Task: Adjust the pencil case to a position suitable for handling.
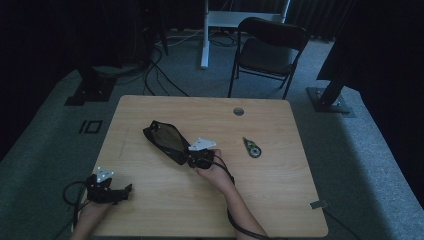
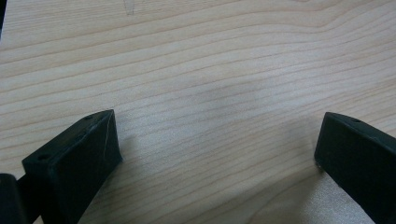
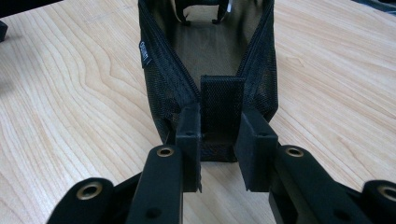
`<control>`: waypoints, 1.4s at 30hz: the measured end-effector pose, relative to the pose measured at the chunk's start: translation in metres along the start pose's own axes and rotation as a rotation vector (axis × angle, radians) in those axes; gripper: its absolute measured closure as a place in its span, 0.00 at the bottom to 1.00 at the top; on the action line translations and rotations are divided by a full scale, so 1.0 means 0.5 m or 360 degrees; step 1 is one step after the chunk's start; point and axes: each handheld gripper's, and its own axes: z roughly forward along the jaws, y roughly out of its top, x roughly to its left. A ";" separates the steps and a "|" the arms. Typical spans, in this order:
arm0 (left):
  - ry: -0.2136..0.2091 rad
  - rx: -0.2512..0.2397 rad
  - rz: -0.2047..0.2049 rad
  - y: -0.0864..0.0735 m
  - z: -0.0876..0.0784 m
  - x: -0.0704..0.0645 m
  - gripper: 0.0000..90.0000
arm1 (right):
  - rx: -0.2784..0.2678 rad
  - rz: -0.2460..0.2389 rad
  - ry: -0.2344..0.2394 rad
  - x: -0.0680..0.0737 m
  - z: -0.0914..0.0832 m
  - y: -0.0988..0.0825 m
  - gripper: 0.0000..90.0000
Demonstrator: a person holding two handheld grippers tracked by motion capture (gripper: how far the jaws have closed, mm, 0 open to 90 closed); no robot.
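Pinching the near end tab of the black mesh zip pouch (image 3: 210,70), the right gripper (image 3: 218,144) sits narrow; its long axis runs toward 11 o'clock on the pale wooden worktop (image 1: 165,200), while the left gripper (image 1: 107,192) idles wide at 7 o'clock.

tabletop (image 1: 165,200) light wood, wavy grain lines, pale tan. mesh pouch (image 1: 166,140) black, fine net weave, tiny white label on side. both hand-held grippers black: left hand-held gripper (image 1: 122,192), right hand-held gripper (image 3: 219,142) with brass-coloured screw rings, pale grey plate on top. small gadget (image 1: 252,148) dark with greenish bit. carpet (image 1: 365,150) grey. chair (image 1: 270,47) black.
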 end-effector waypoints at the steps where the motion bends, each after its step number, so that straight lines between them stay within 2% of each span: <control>1: 0.0000 0.0000 0.0000 0.000 0.000 0.000 0.00 | 0.0007 -0.0003 -0.0006 -0.001 -0.001 0.000 0.80; 2: 0.0000 0.0000 0.0000 0.000 0.000 0.000 0.00 | 0.0015 -0.0018 -0.0024 -0.002 -0.002 -0.001 0.80; 13: 0.0000 0.0000 0.0000 0.000 0.000 0.000 0.00 | 0.0009 0.0015 -0.0025 -0.009 -0.015 -0.010 0.80; 19: 0.0000 0.0000 0.0000 0.000 0.000 0.000 0.00 | 0.0018 0.0009 -0.0012 -0.018 -0.031 -0.021 0.81; 33: 0.0000 0.0000 0.0000 0.000 0.000 0.000 0.00 | 0.0019 0.0056 -0.0049 -0.044 -0.082 -0.057 0.81; 38: 0.0000 0.0000 0.0000 0.000 0.000 0.000 0.00 | 0.0024 0.0049 -0.0071 -0.054 -0.099 -0.067 0.81; 42: 0.0001 0.0002 0.0003 0.000 0.000 0.000 0.00 | 0.0011 0.0088 -0.0095 -0.067 -0.119 -0.085 0.81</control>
